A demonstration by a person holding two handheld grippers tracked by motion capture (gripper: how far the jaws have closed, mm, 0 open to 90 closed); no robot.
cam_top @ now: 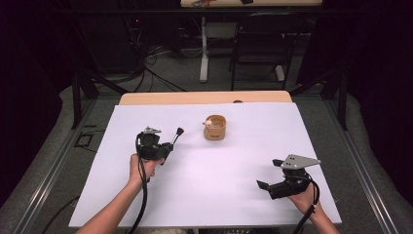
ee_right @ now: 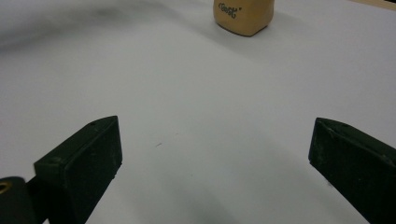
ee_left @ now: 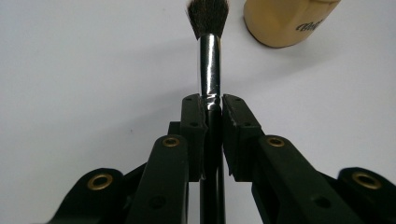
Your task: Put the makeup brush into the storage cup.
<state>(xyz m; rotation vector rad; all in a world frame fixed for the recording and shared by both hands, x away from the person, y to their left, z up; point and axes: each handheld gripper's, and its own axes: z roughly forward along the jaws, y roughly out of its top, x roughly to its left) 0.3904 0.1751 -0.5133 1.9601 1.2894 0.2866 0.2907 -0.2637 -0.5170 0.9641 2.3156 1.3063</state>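
My left gripper (cam_top: 168, 146) (ee_left: 212, 105) is shut on a brush (cam_top: 176, 135) (ee_left: 209, 56) with a black handle, a silver ferrule and dark bristles. The bristles point up and to the right, toward a small tan wooden cup (cam_top: 215, 127) (ee_left: 285, 21) standing in the middle of the white table (cam_top: 204, 170). A small pale thing lies in the cup. My right gripper (cam_top: 270, 174) (ee_right: 217, 154) hovers low at the table's right front, open, with nothing between its jaws. The cup (ee_right: 243, 16) stands well ahead of it.
The white sheet covers a wooden tabletop whose bare far edge (cam_top: 204, 98) shows behind it. A dark chair (cam_top: 260, 44) and a white table leg (cam_top: 204, 48) stand on the floor beyond. Cables trail from both grippers toward the near edge.
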